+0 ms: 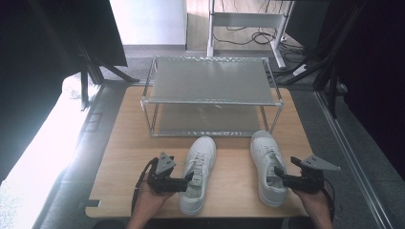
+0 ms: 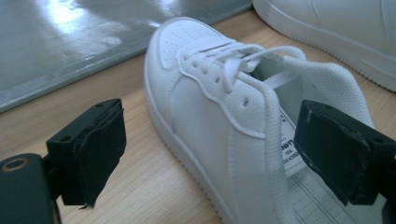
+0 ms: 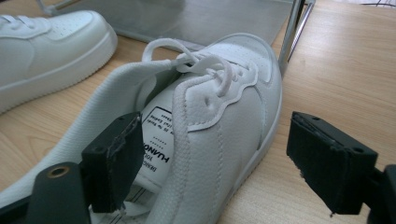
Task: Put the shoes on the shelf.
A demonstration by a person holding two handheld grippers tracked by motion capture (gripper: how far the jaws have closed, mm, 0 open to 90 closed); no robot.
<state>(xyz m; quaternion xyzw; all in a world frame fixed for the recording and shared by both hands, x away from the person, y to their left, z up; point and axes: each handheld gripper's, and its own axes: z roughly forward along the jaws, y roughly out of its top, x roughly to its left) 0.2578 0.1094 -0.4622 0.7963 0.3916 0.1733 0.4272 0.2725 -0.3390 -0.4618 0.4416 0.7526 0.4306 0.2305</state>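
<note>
- Both hands sit at the table's (image 1: 129, 143) near edge.
- Left gripper (image 1: 189, 179) gapes astride the left shoe's (image 1: 198, 174) collar wall.
- Right gripper (image 1: 278, 175) gapes likewise astride the right shoe's (image 1: 267, 167) collar wall.
- Rack (image 1: 212, 95) stands at the far edge.

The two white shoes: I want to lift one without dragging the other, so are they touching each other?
Apart. The high view shows bare table between the left shoe and the right shoe along their whole length.
</note>
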